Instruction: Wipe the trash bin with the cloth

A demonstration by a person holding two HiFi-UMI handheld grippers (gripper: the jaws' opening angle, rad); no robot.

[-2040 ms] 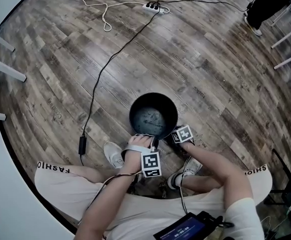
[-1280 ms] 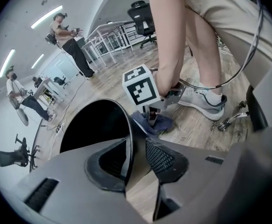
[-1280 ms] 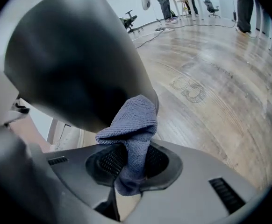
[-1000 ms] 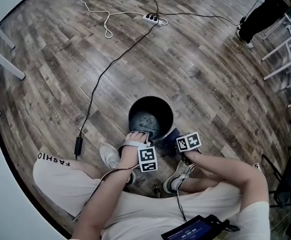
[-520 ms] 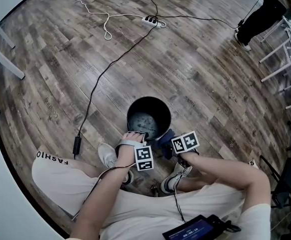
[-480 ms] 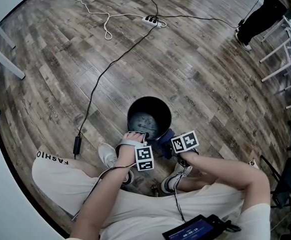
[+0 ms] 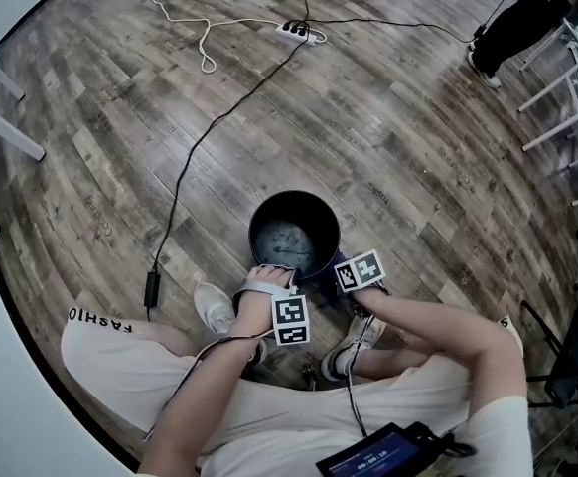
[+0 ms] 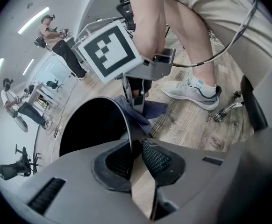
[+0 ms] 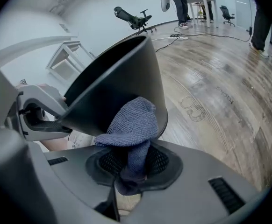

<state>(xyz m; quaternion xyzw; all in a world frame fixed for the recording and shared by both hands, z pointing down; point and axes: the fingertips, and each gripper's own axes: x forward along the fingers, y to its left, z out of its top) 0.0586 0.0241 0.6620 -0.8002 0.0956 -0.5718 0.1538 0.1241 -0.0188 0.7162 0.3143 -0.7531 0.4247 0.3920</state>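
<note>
As my left hand-held gripper (image 8: pixel 135 153), jaws just closing, pinches the trash bin (image 7: pixel 294 197) rim, my right hand-held gripper (image 9: pixel 129 164) clamps the cloth (image 9: pixel 133 122) at its outer wall; I should keep pressure even.

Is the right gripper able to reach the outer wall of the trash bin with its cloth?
Probably yes. The right gripper grips the cloth, whose bunched end seems to touch the outer wall of the trash bin; nothing stands between.

Bright even indoor light, ceiling strips (image 8: pixel 34 20) overhead, soft glare on floor (image 9: pixel 211 73), bin (image 7: pixel 294 235) interior dark, heavy fisheye warp, black vignetted corners, close jaws slightly soft.
</note>
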